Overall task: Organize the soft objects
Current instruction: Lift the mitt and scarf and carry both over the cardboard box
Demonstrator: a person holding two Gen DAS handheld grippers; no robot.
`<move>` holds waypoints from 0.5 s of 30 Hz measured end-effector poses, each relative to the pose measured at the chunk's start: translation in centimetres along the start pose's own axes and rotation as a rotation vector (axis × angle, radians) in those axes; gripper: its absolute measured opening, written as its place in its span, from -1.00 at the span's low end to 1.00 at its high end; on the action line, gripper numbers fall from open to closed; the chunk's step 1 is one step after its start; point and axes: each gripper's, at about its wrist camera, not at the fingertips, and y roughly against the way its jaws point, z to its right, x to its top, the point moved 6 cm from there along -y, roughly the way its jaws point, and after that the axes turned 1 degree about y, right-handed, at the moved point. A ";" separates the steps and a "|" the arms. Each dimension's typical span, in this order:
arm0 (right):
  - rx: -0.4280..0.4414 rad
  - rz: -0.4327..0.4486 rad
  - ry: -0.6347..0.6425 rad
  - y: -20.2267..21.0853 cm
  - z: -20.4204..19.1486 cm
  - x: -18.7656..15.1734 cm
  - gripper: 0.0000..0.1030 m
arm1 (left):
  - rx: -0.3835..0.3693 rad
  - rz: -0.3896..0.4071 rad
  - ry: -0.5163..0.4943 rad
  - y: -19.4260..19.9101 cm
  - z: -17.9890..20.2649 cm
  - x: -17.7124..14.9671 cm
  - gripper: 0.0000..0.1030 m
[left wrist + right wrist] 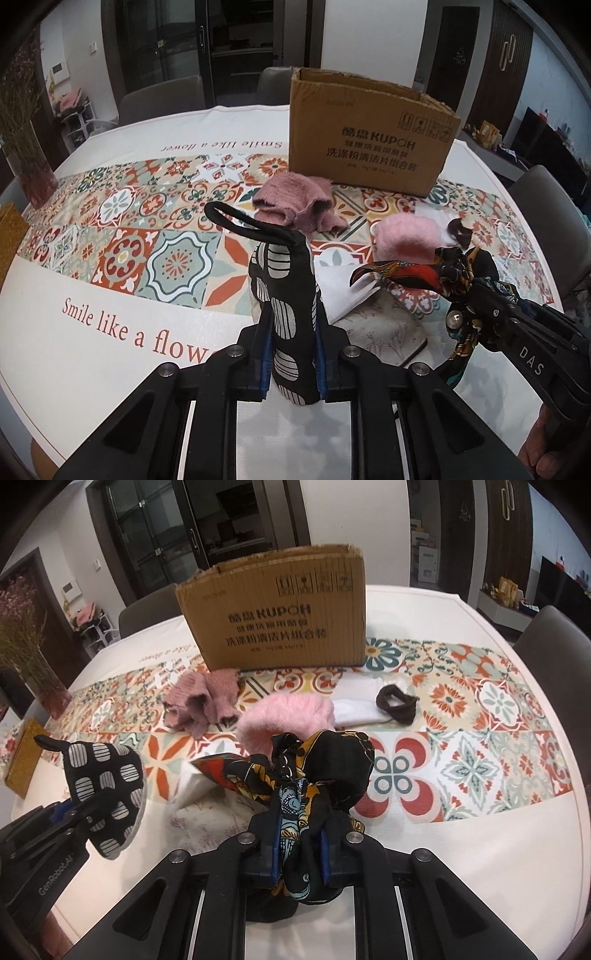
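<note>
While both sets of fingers pinch cloth, left gripper (293, 354) on the spotted mitt (284, 291), right gripper (297, 843) on the patterned scarf (317, 771), the cardboard box (277, 613) stands straight ahead across the desk (480, 830). Right looks slightly nearer.

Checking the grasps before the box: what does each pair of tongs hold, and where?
Left tongs: black patterned oven mitt, pinched low on its body. Right tongs: bunched patterned scarf, near its lower folds.

I see a woven cloth mitt (284, 295), matt, with a smooth loop. Scarf (325, 771) looks silky, slight sheen. Pink fur piece (284, 716) is fluffy; mauve knit (203, 701) fuzzy. Box (369, 136) is rough matt cardboard, torn rim. Tablecloth (110, 295) smooth printed fabric. My grippers: matt black plastic, shiny metal screws.
</note>
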 end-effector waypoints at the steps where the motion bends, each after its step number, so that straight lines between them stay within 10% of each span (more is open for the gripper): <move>1: 0.000 0.004 0.001 0.3 0.0 0.1 -0.69 | -0.003 0.005 -0.002 0.3 0.1 0.1 -0.62; 15: 0.009 0.127 0.027 6.5 -1.3 3.3 -0.80 | -0.055 0.115 -0.030 5.5 0.8 3.4 -0.62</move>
